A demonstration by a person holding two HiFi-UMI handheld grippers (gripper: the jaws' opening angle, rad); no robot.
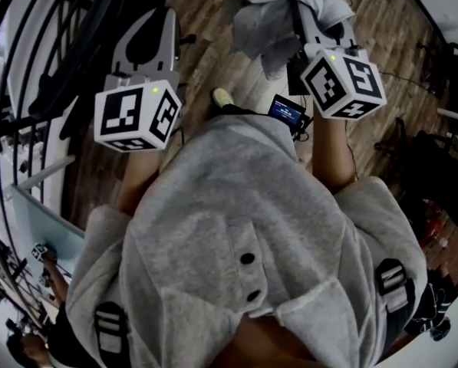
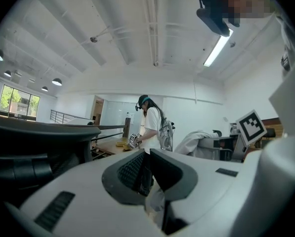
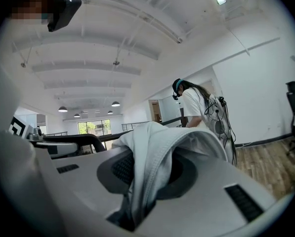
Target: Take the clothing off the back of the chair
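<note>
My left claw [image 2: 148, 181] stands slightly parted and empty beside the chair [image 2: 33, 132]; my right claw [image 3: 148, 189] is clenched on a fold of the pale clothing [image 3: 154, 142], which hangs right of the chair, seemingly clear of its back. I judge the lift nearly done: next, draw it farther from the chair, grip firm, watching trailing cloth for snags
</note>
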